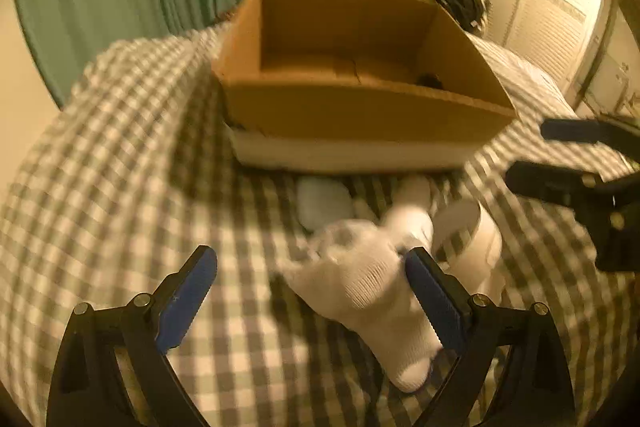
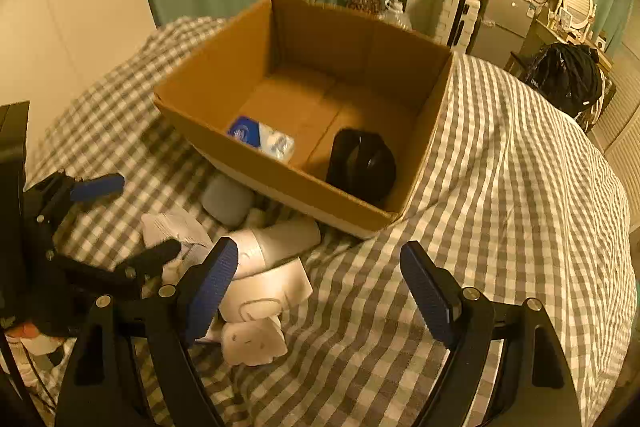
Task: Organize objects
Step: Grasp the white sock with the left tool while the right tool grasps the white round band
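Your left wrist view: steeply down, close over the bed [image 1: 120, 147] | right: same tilt | both share the cardboard box [image 1: 360, 115].

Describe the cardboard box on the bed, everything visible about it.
The cardboard box is brown, open-topped and rectangular, with a pale band along its lower front edge. It sits upright on the checked bedcover. Inside lie a blue-and-white packet near the front wall and a black object in the front right corner. A grey rounded item lies against its front.
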Demonstrator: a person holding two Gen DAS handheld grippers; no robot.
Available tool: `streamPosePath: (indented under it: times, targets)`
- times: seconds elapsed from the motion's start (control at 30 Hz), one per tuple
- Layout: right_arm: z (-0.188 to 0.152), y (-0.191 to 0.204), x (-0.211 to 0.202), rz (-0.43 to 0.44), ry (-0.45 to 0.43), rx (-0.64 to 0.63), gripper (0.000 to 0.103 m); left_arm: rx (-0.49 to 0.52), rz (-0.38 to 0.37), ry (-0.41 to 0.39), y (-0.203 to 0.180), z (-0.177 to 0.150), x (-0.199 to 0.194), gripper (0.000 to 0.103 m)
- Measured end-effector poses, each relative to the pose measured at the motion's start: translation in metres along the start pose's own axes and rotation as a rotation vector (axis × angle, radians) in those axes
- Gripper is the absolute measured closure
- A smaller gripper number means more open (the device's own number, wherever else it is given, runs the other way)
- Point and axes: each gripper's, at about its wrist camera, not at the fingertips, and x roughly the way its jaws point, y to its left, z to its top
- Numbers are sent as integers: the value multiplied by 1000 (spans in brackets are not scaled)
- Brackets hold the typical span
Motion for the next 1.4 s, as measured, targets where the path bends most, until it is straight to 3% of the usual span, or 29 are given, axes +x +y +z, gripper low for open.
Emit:
streamPosePath:
  times: [0.33, 0.37, 0.4, 0.43, 0.5, 0.63, 0.9, 1.0, 1.2, 1.23, 1.4]
  targets:
    - [-3, 3, 5, -19, 14, -7, 20, -59, -119, 32, 3, -7, 20, 6]
    - [-3, 4, 5, -20, 14, -9, 20, -64, -140, 32, 4, -7, 21, 9]
    - [-3, 4, 5, -20, 13, -10, 20, -70, -170, 33, 6, -7, 22, 25]
    - [-3, 5, 4, -21, 12, -13, 20, -83, -200, 39, 7, -7, 22, 32]
    - [-3, 6, 3, -21, 10, -17, 20, -74, -187, 32, 7, -7, 19, 43]
    - [-4, 8, 5, -14, 18, -22, 20, -88, -178, 20, 12, -6, 14, 49]
    - [-10, 22, 21, 44, 77, -67, 20, -66, 15, -128, 26, 0, -32, 50]
    - [-15, 31, 36, 59, 135, -106, 20, -64, 70, -146, 34, 1, -36, 50]
    - [-21, 51, 65, 61, 237, -182, 20, -79, 66, -123, 29, -3, -26, 50]
    - [-21, 52, 67, 57, 241, -187, 20, -164, 130, -123, 30, 2, -30, 50]
    - [-22, 56, 72, 36, 246, -203, 24, -165, 129, -123, 32, 1, -31, 50]
